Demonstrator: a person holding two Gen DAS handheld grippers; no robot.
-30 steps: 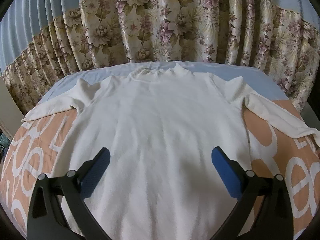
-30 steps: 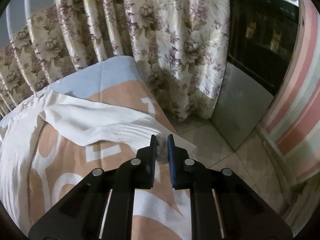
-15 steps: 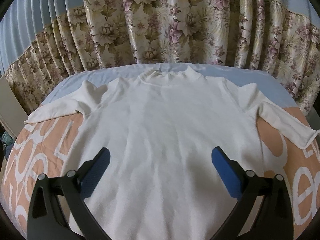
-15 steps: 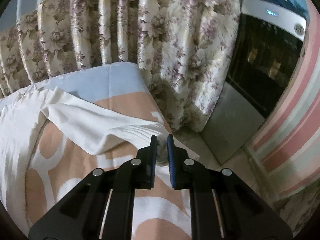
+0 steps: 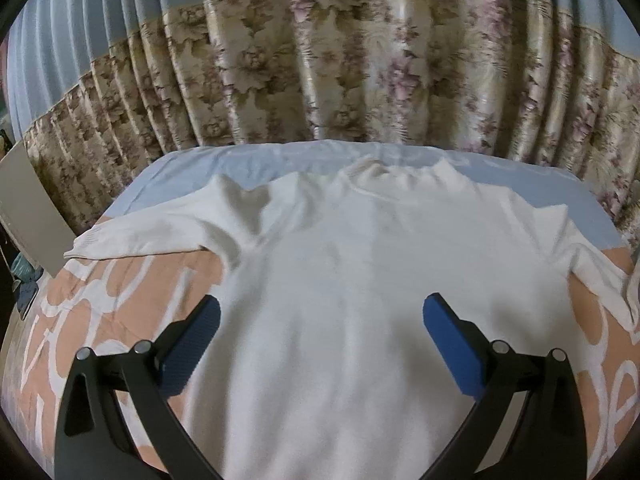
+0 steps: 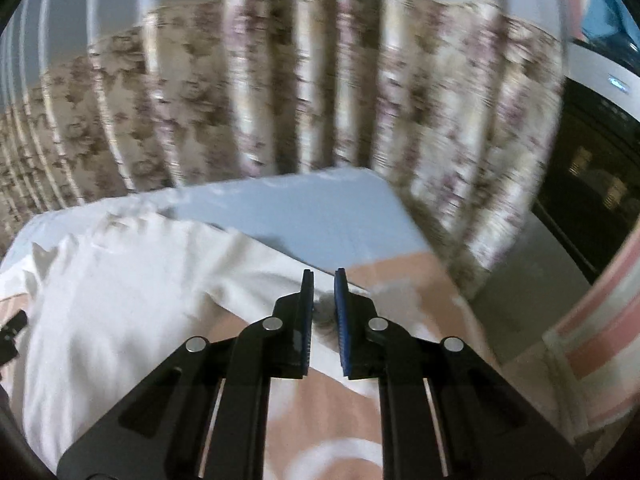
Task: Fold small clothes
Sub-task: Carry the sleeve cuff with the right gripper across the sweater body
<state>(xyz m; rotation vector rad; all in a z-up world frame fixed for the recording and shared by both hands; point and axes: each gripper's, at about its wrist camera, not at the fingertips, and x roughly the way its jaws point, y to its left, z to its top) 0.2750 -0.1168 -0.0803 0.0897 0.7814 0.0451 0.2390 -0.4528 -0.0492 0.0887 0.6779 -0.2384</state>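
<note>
A white long-sleeved top (image 5: 360,280) lies flat, collar away from me, on the bed cover (image 5: 100,320). Its left sleeve (image 5: 152,236) stretches out to the side. My left gripper (image 5: 322,304) hovers open over the lower body of the top, with nothing between its blue pads. My right gripper (image 6: 323,276) is shut on the cuff of the right sleeve (image 6: 248,276) and holds it raised above the cover, near the top's right side. In the left wrist view that sleeve (image 5: 600,276) bends back at the right edge.
The cover is peach with white letters and turns pale blue (image 6: 304,216) at the far end. Flowered curtains (image 5: 360,80) hang close behind the bed. Right of the bed are tiled floor (image 6: 516,292) and a dark-fronted appliance (image 6: 592,184).
My right gripper has carried the sleeve cuff up and leftward from the bed's right edge toward the top's body. The left gripper has drifted left, still open.
</note>
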